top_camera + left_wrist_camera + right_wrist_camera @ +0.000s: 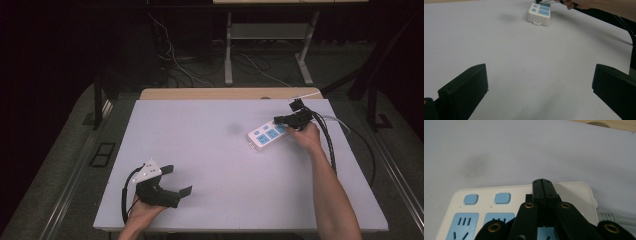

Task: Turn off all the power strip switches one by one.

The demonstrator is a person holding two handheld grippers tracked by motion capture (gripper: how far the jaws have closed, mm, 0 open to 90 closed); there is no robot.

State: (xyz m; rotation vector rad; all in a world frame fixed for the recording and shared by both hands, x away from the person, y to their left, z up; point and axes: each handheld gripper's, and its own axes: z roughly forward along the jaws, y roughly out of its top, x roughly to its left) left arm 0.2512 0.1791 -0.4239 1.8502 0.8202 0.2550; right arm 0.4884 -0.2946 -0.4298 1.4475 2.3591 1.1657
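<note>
While the left gripper point(181, 181) idles at the near-left of the table point(210, 150), jaws wide apart and holding nothing, the power strip point(267, 134) lies far-right; the right gripper point(542, 185) rests over it, jaws fully together, gripping nothing. Likely rigid, light, slick plastic; best pinched across its long sides.

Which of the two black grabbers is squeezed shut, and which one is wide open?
The right gripper, over the white power strip, is shut, its jaws pressed together with nothing between. The left gripper, near the table's front edge, is wide open.
</note>
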